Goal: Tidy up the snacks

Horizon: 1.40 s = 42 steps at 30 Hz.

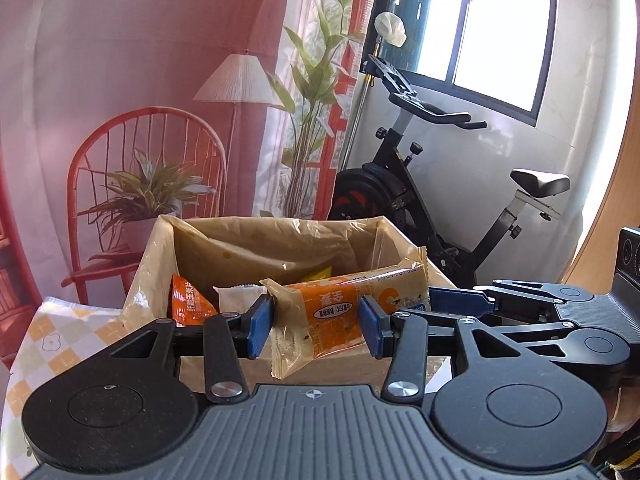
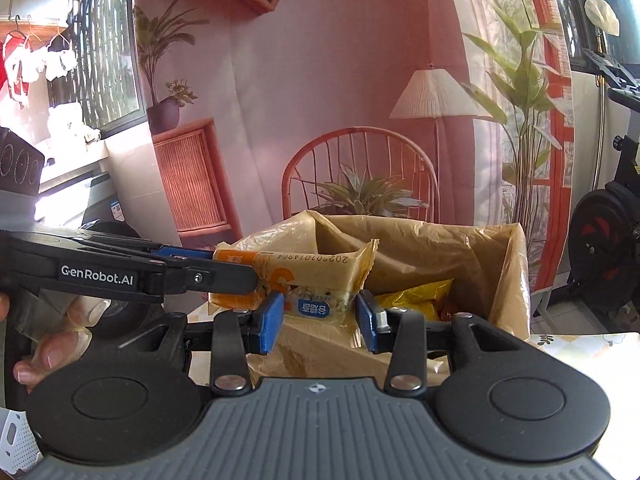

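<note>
Holding one wrapped snack bar [image 1: 324, 312] between them, both hand-held grippers hung just in front of the lined cardboard box [image 1: 156, 256]. The left gripper [image 1: 316, 326] pinched the bar at its orange middle, blue pads pressed against the wrapper on either side. The right gripper [image 2: 320, 316] pinched the same bar [image 2: 296, 280] at the pale end that bore the blue label, its pads likewise bearing on the film. In the right wrist view the left gripper [image 2: 224, 270] reached in from the left edge, with part of a person's hand [image 2: 60, 332] visible beneath it.

The bar was clear of the desk [image 1: 44, 340] and sat at about the level of the box's near rim. Inside the box lay an orange packet [image 1: 188, 300], a white packet [image 1: 238, 298] and a yellow packet [image 2: 416, 300], near the front wall.

The step in hand appeared to be the transfer of the bar to the box. The next move would call for carrying the bar over the near rim, clear of the loose plastic liner [image 2: 400, 240]. One gripper would probably need to let go first, since a two-point hold on soft film could twist or stretch the wrapper.
</note>
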Each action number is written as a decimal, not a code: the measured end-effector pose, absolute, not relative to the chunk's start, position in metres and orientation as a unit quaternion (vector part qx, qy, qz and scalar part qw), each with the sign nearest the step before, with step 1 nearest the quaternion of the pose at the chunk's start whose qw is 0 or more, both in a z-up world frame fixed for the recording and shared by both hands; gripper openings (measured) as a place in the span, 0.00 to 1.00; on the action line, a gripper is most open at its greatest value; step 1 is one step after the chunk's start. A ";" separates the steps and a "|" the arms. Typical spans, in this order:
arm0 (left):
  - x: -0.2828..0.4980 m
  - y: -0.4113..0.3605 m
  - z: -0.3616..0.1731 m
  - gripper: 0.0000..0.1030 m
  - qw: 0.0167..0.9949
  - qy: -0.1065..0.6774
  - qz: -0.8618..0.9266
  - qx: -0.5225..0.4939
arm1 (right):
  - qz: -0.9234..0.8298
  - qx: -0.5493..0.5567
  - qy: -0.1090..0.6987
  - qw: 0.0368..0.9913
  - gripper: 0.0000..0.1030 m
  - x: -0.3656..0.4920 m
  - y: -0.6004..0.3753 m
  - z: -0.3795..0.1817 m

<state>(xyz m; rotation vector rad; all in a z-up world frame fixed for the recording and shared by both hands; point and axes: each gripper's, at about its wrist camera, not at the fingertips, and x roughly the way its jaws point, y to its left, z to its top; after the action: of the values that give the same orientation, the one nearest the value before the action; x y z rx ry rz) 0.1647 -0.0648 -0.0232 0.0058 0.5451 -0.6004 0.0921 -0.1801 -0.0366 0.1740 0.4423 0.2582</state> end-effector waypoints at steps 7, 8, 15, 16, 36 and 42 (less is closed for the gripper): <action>0.219 -0.089 -0.033 0.48 0.909 0.289 -0.299 0.007 | 0.095 0.106 0.237 0.961 0.41 0.140 -0.204 -0.040; 0.225 -0.091 -0.037 0.48 0.905 0.301 -0.300 0.001 | 0.091 0.105 0.241 0.961 0.41 0.145 -0.205 -0.041; 0.247 -0.091 -0.069 0.48 0.891 0.346 -0.294 -0.022 | 0.078 0.108 0.282 0.950 0.41 0.166 -0.218 -0.060; 0.250 -0.092 -0.071 0.48 0.890 0.349 -0.293 -0.019 | 0.076 0.103 0.287 0.949 0.41 0.167 -0.216 -0.063; 0.247 -0.094 -0.079 0.50 0.900 0.354 -0.251 0.033 | 0.064 0.105 0.336 0.934 0.47 0.179 -0.206 -0.079; 0.239 -0.087 -0.070 0.58 0.909 0.337 -0.239 0.049 | 0.056 0.097 0.337 0.935 0.53 0.177 -0.205 -0.075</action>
<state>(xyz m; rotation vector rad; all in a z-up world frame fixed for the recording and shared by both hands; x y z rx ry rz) 0.2394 -0.0867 -0.0697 0.1006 0.6948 -0.4924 0.1774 -0.2050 -0.0747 0.1994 0.6900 0.1154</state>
